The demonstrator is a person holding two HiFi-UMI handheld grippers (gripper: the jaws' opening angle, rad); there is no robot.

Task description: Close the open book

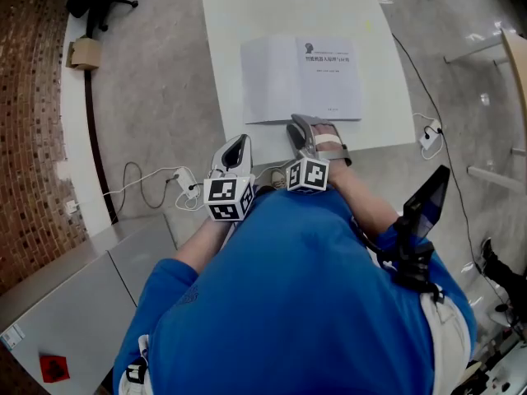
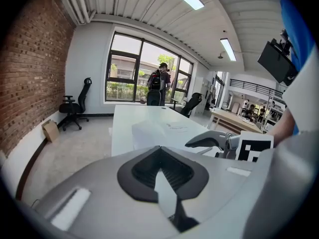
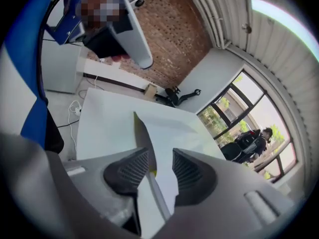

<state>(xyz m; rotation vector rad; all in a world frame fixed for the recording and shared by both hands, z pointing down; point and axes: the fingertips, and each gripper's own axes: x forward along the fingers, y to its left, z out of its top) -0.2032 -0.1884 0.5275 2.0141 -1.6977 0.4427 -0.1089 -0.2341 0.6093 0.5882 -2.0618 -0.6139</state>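
Note:
The open book (image 1: 300,79) lies flat on the white table (image 1: 247,6), a blank page at the left and a printed title page at the right. My right gripper (image 1: 298,126) reaches over the table's near edge to the book's near edge, about at its spine. In the right gripper view its jaws (image 3: 159,153) stand apart, with the thin edge of a page (image 3: 142,133) rising in the gap and neither pad pressing on it. My left gripper (image 1: 239,142) hangs just off the table's near left corner, tips together on nothing (image 2: 159,148). The book (image 2: 159,131) lies ahead of it.
A power strip with cables (image 1: 185,183) lies on the floor left of the table and another (image 1: 428,138) at the right. A cardboard box (image 1: 85,53) sits by the brick wall. A grey cabinet (image 1: 82,286) stands near left. A person (image 2: 159,83) stands far off by the window.

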